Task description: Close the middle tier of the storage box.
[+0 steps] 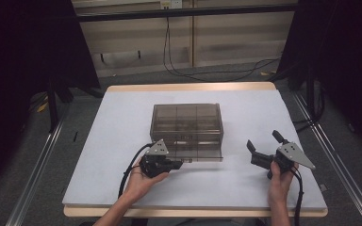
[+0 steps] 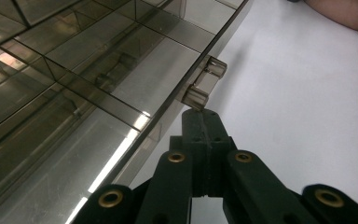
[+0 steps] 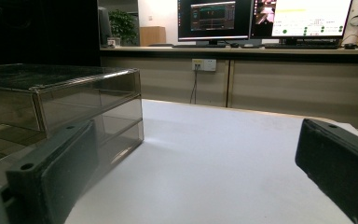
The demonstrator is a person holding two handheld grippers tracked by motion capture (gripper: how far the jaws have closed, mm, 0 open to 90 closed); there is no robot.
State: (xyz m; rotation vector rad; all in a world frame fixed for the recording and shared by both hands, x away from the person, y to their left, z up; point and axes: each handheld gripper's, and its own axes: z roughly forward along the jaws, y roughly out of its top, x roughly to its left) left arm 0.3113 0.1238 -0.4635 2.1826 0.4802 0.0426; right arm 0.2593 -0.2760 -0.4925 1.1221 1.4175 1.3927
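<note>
Smoky clear plastic drawer box (image 1: 186,123) sitting mid white surface (image 1: 113,141). Left claw (image 2: 200,122) clenched, tip touching bottom drawer's pull tab (image 2: 204,84); right claw (image 1: 264,145) released, waiting apart. Step looks like drawer opening; next needs a steady pull.

The drawer box (image 1: 186,129) sits on the table (image 1: 264,108) ahead of my left gripper (image 2: 200,122), its handle (image 2: 204,83) just past my tips; my right gripper (image 1: 263,146) stands well off beside it.

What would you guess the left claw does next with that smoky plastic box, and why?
Probably a gentle pull toward the person. The left gripper, jaws closed, sits at the small handle of the box's bottom drawer, which already juts out. The right gripper waits open beside it.
</note>
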